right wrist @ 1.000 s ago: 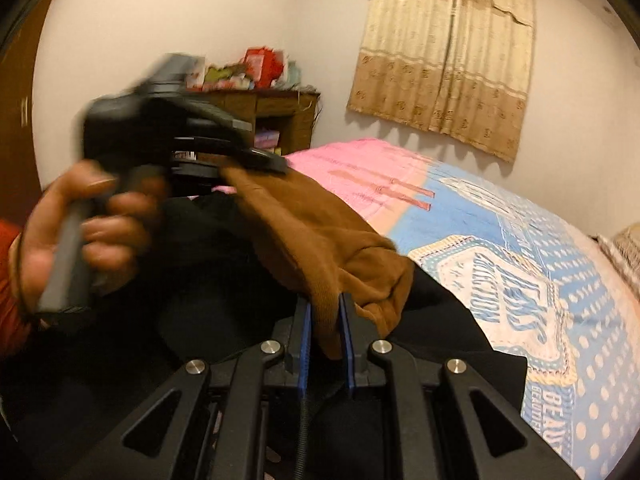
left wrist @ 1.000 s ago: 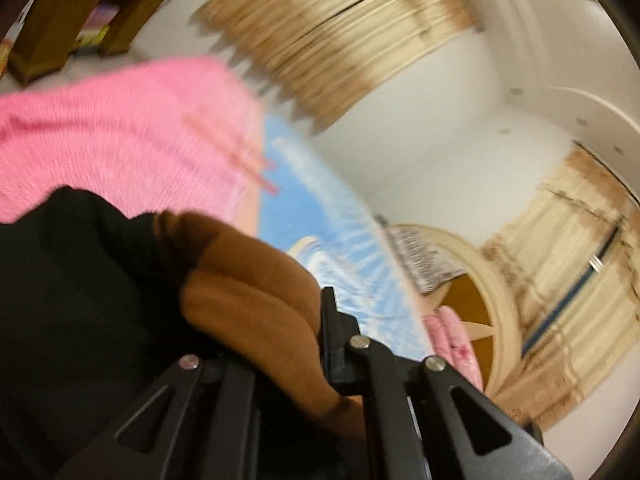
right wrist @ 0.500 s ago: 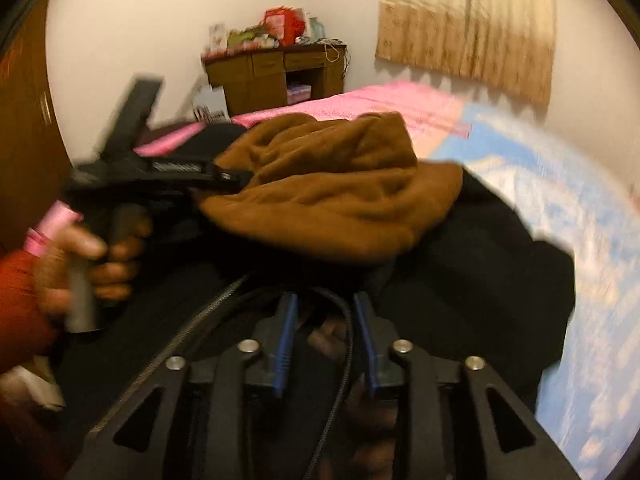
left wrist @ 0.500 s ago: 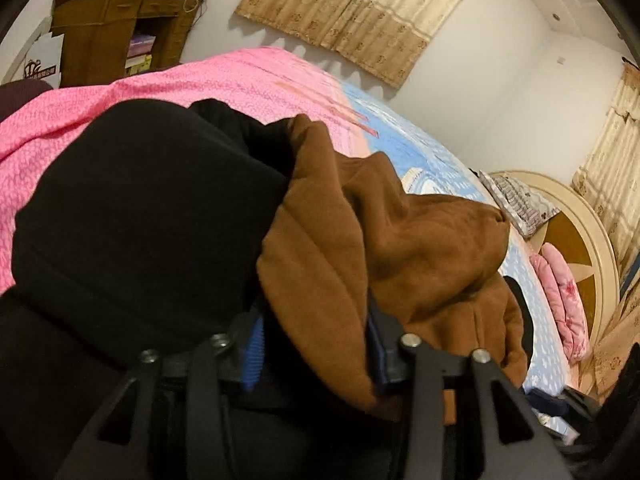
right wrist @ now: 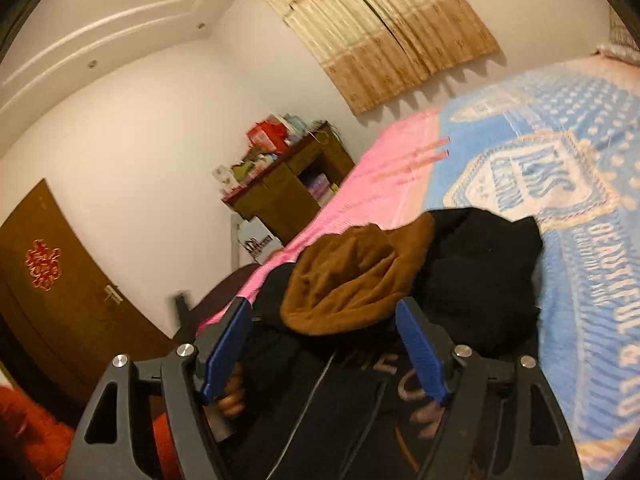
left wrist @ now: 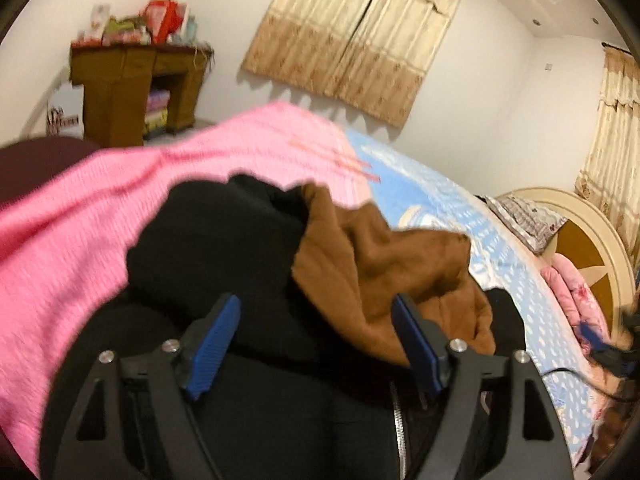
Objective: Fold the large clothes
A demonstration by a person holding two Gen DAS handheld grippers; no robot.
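Setting: a home bedroom, as I read it from both wrist views.

- Bed (left wrist: pixel 440 208), filling most of my view, under a pink and blue printed blanket (right wrist: pixel 580 184) with lettering.
- Rounded cream headboard (left wrist: pixel 592 236) at about 3 o'clock in the left view, with a patterned pillow (left wrist: pixel 528 220) and a folded pink quilt (left wrist: pixel 576 300) against it.
- Beige patterned curtains (left wrist: pixel 352 40) at 12 o'clock on a white wall; a second pair (left wrist: pixel 616 128) at 2 o'clock.
- Dark wooden cabinet (left wrist: pixel 136 92) at 10 o'clock, cluttered on top with boxes and packets (left wrist: pixel 148 20), folded linens on its shelf.
- Brown wooden door (right wrist: pixel 60 292) with a red ornament (right wrist: pixel 42 264), at 9 o'clock in the right view.
- Moulded ceiling (right wrist: pixel 120 20) with recessed lights.
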